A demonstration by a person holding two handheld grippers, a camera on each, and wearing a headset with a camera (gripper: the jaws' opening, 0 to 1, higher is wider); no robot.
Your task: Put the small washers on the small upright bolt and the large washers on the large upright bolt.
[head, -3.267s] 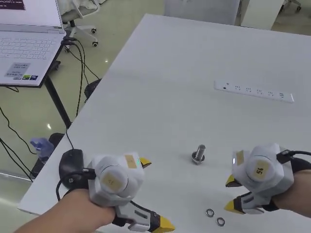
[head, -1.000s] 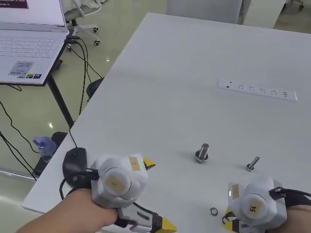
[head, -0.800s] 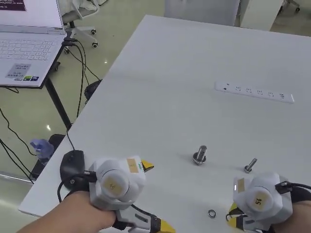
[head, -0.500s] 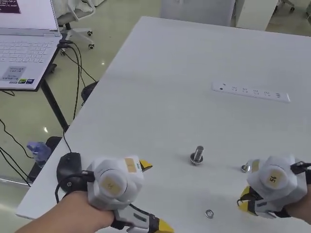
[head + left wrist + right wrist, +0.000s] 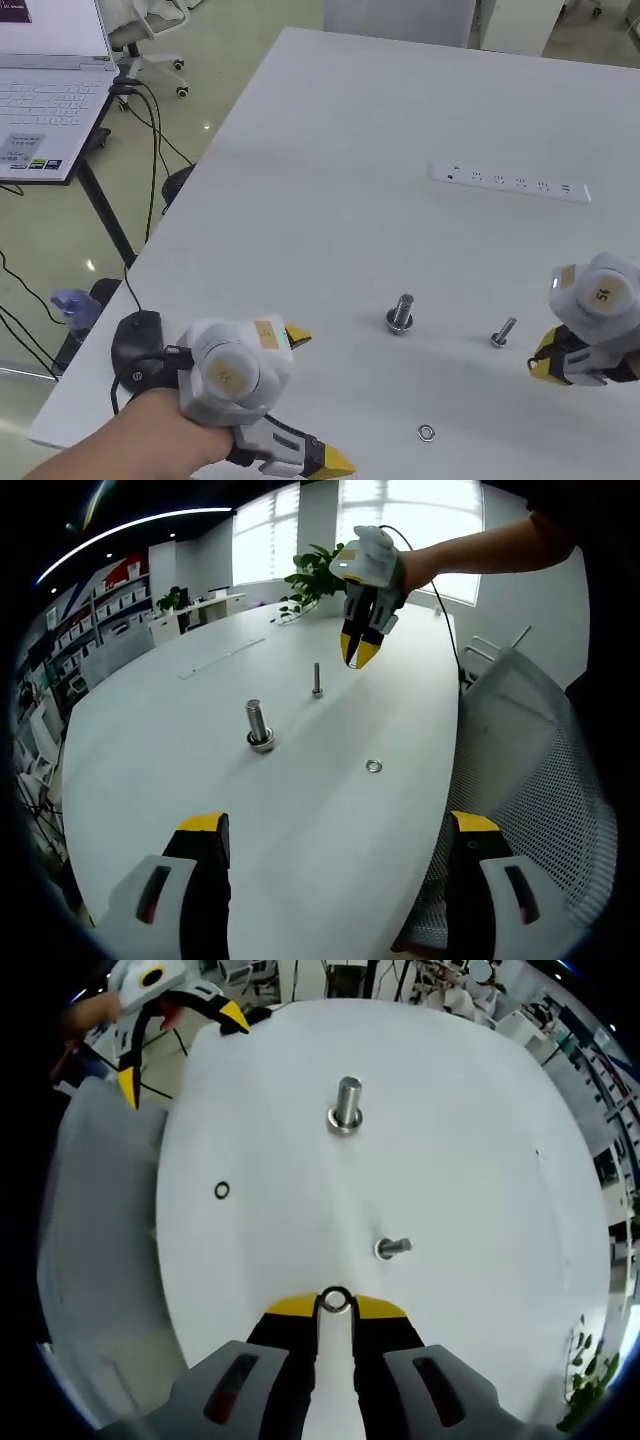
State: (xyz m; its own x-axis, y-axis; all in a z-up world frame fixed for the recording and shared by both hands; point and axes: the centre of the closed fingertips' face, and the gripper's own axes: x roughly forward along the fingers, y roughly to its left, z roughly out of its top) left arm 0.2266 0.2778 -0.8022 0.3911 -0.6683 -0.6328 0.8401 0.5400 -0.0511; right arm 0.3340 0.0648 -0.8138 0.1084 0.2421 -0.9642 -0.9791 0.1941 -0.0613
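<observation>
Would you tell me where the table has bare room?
Free: between the power strip and the large bolt, and beyond the strip. Crowded: the near edge, around the small bolt, loose washer, left gripper and right gripper.

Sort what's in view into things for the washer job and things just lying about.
For the job:
large bolt
small bolt
loose washer
gripped washer, held by the right gripper

Lying about:
power strip
laptop
mouse
</observation>
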